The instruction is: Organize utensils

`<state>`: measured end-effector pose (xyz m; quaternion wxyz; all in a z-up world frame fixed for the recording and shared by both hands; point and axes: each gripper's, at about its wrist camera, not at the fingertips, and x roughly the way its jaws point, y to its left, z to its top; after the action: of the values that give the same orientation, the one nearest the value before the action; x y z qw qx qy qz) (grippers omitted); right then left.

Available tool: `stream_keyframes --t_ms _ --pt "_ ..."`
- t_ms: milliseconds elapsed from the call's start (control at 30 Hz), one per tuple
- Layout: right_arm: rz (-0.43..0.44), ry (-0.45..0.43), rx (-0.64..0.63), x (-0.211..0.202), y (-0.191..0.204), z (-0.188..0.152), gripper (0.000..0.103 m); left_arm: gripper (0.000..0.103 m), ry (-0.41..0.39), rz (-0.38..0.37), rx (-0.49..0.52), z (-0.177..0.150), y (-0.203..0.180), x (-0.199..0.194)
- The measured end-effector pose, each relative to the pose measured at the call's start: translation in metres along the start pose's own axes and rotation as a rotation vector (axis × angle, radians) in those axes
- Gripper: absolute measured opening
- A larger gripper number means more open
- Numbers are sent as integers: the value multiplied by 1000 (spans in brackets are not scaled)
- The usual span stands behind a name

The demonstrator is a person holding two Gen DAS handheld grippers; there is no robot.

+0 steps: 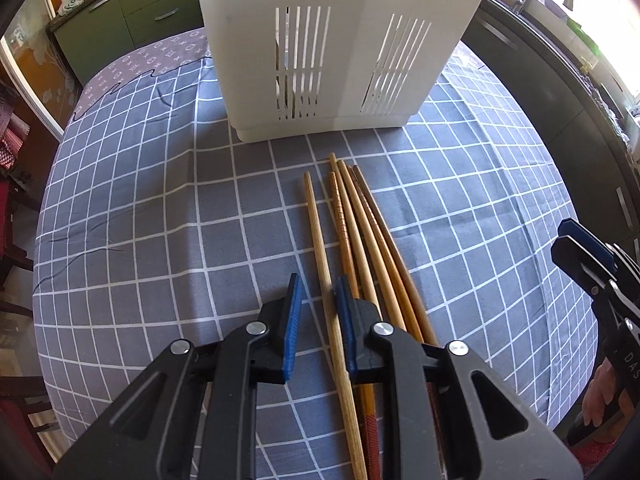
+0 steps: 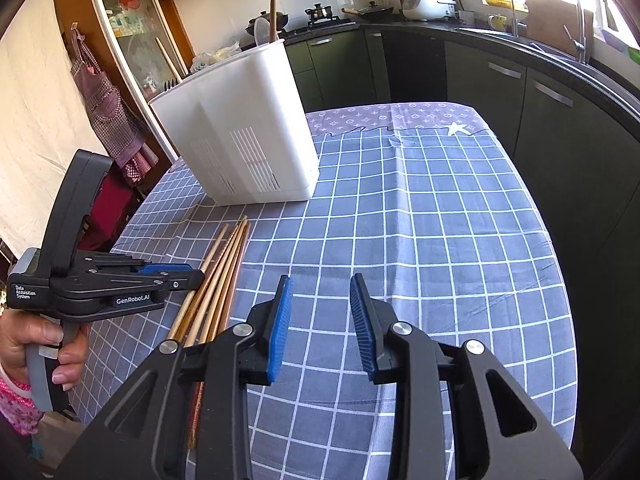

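Surface, left wrist view: checked tablecloth [image 1: 140, 220] in a kitchen.
Holder: white utensil holder [image 1: 332, 48] at the far side.
Chopsticks: five chopsticks [image 1: 360, 240] lie just before the holder, not sorted.
Left gripper [image 1: 318, 292]: fingers narrow, straddling the leftmost stick, no clamp visible.
Right wrist view: right gripper [image 2: 320, 300] spread, empty, over free cloth right of the holder.
Progress: one stick [image 2: 273, 12] already stands inside.

bench [image 2: 440, 240] covered in grey cloth with white grid, patterned strip at far end; white slotted utensil holder [image 2: 244, 128] stands upright on it; wooden chopsticks [image 1: 360, 240] lie bunched flat just before the holder
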<state>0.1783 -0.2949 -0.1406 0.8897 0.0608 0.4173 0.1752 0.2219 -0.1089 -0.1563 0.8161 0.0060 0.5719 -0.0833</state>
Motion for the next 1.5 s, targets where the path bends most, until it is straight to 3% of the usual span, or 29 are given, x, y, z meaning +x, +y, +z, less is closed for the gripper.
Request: stream_keyframes --t_ms 67,167,400,833,967,1200,1333,1500 --pt "4 5 4 0 -1 -1 30 17 -4 3 2 0 -1 0" --pt "7 13 6 1 -1 -2 30 8 -10 10 5 0 -1 1" --pt "8 18 15 1 -4 -2 32 7 -47 -23 -31 -3 15 -10" --pt "19 48 -6 9 6 2 32 7 -319 -10 -30 -23 35 -103" --pt "32 69 -20 14 11 5 39 6 -396 -7 -19 -28 35 -125" --pt "62 134 -58 35 28 16 39 6 -518 16 -20 -36 37 -153" --pt "69 171 -80 51 41 25 39 6 -492 20 -5 -34 36 -152" --pt "79 154 -96 48 52 31 39 6 -310 6 0 -17 39 -110"
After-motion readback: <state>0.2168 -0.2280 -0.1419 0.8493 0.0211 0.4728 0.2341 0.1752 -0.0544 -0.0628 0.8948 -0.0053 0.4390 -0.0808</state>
